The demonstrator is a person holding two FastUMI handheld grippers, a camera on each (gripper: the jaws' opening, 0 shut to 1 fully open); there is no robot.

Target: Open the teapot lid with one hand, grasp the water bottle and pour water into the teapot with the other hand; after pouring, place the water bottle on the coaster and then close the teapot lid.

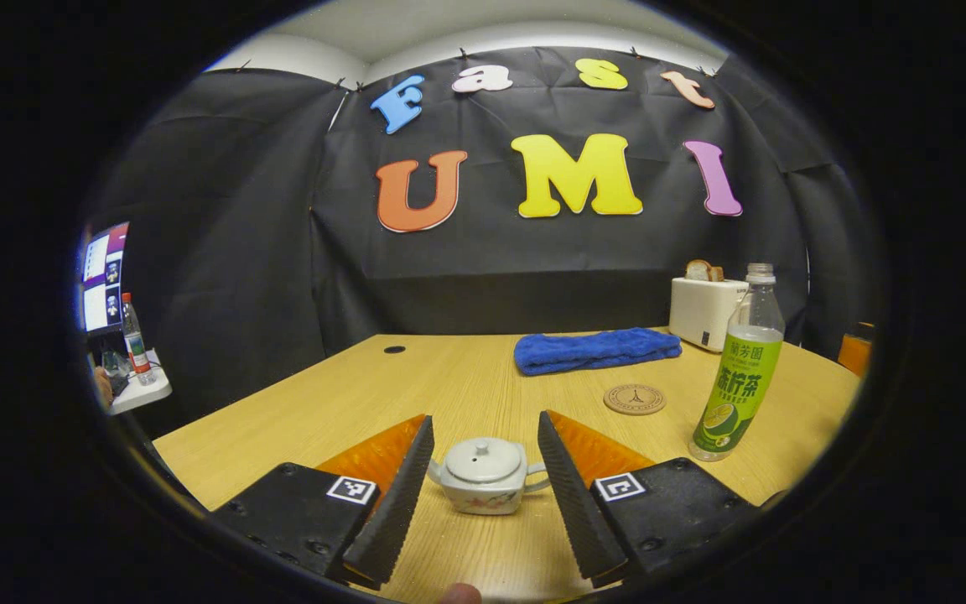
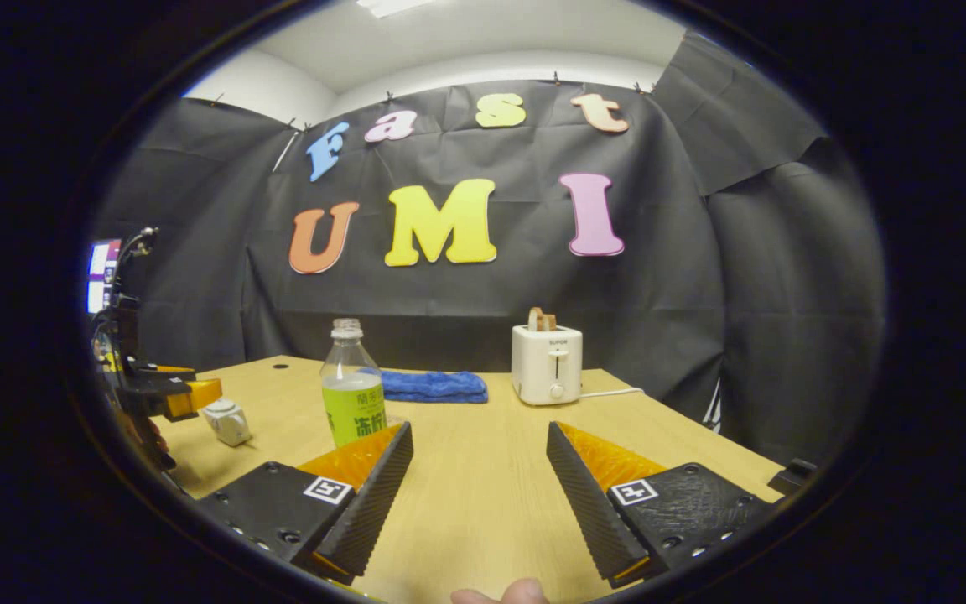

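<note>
left gripper view: water bottle [image 1: 741, 369] upright; teapot [image 1: 484, 476] lidded, spout left.

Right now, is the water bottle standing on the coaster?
No, the water bottle stands on the table beside the coaster, apart from it.

A recording booth in an office-like room is indicated by black cloth [image 1: 223, 277] pinned around a wooden tabletop [image 1: 466, 394], with a monitor [image 1: 104, 277] beyond it.
</note>
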